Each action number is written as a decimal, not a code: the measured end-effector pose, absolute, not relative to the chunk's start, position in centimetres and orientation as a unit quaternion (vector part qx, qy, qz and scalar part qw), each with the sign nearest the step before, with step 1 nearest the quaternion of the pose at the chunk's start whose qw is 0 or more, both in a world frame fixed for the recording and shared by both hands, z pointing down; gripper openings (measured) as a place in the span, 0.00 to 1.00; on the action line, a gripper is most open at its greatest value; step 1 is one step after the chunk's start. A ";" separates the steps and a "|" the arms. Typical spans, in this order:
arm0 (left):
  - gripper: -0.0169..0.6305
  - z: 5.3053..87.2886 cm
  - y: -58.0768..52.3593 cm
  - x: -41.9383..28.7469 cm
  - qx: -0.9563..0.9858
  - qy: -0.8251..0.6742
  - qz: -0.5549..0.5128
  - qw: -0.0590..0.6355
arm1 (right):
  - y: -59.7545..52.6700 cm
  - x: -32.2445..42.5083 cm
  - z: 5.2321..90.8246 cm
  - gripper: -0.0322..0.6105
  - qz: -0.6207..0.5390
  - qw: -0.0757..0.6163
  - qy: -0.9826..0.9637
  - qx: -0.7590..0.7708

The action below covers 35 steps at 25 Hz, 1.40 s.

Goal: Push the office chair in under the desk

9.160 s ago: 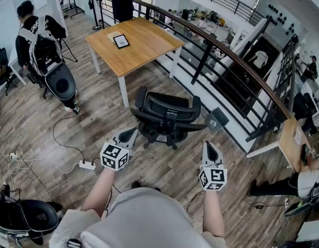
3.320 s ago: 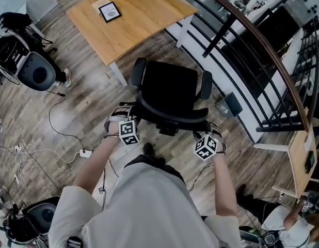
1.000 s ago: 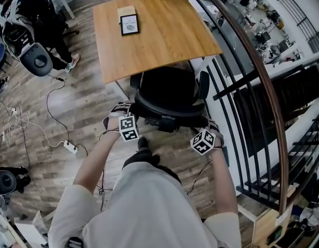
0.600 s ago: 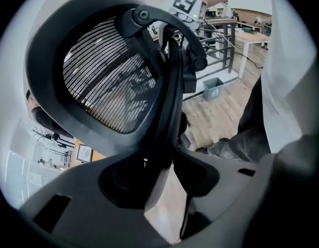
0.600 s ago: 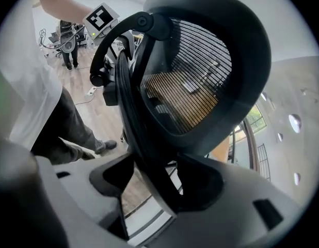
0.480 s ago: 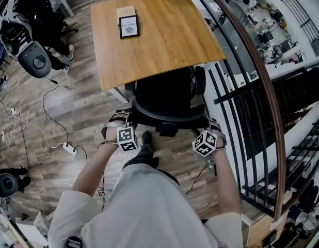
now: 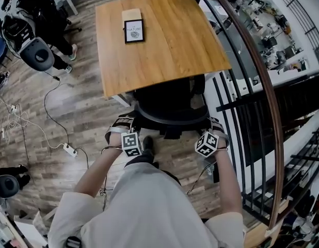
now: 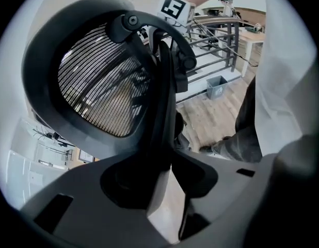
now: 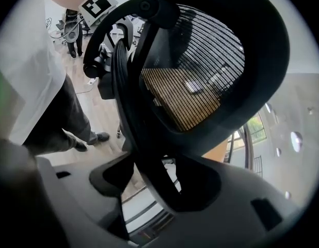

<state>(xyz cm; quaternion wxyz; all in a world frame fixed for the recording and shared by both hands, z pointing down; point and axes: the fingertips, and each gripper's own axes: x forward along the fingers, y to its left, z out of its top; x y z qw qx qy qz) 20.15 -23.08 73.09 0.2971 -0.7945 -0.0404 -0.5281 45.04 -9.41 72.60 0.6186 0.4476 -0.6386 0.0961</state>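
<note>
The black mesh office chair (image 7: 170, 105) stands at the near edge of the wooden desk (image 7: 159, 35), its seat partly under the top. My left gripper (image 7: 123, 124) is at the left rim of the backrest and my right gripper (image 7: 216, 125) at the right rim. In the left gripper view the backrest's frame (image 8: 164, 112) runs down between the jaws of the left gripper (image 8: 170, 164), which have just been closing on it. In the right gripper view the right gripper (image 9: 154, 174) is shut on the backrest's frame (image 9: 133, 112).
A black railing with a wooden handrail (image 7: 252, 71) runs close along the right of the desk and chair. A framed picture (image 7: 134, 31) lies on the desk. Cables and a power strip (image 7: 69, 149) lie on the floor at left. My foot (image 7: 146, 144) is just behind the chair.
The chair has rolled further under the desk, with more of the seat and armrests hidden by the top. Both grippers moved forward with the backrest.
</note>
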 end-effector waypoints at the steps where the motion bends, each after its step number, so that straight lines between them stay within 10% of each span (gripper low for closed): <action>1: 0.25 73.1 -23.3 20.3 -0.794 -0.040 -0.528 0.299 | -9.9 45.4 72.7 0.44 0.093 0.623 -0.637 0.445; 35: 0.20 74.0 -29.1 23.4 -0.769 -0.006 -0.575 0.280 | -21.7 51.1 73.4 0.34 -0.039 0.702 -0.634 0.323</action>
